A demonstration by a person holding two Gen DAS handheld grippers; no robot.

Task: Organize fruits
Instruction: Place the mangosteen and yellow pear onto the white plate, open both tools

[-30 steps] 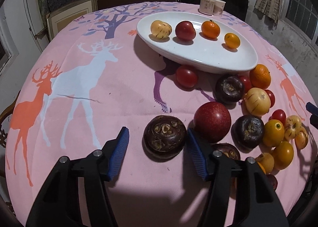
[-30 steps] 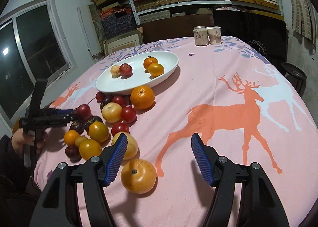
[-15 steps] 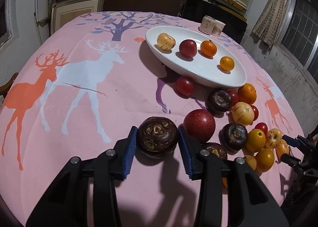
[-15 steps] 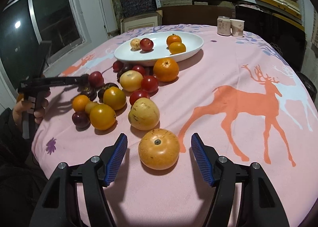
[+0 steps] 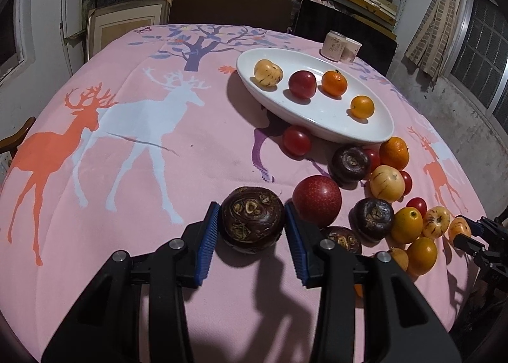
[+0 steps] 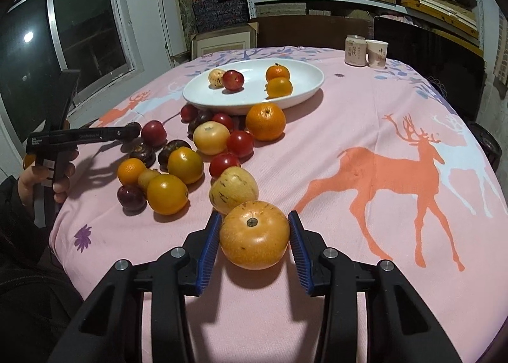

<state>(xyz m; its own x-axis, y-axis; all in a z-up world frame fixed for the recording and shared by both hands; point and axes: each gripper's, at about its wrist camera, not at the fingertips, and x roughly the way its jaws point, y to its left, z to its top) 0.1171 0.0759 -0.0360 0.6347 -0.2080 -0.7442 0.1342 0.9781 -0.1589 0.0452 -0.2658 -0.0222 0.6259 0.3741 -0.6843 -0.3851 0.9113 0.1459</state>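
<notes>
Since a second ago my left gripper (image 5: 251, 228) went from wide around the dark brown wrinkled round fruit (image 5: 251, 224) to pinching it, fruit on the pink deer-print tablecloth (image 5: 133, 178). Right gripper (image 6: 254, 240) jaws are closing on the big orange-yellow round fruit (image 6: 254, 234), pads at its sides. Next, I reckon: lift both to the white oval dish (image 5: 374, 137).
</notes>
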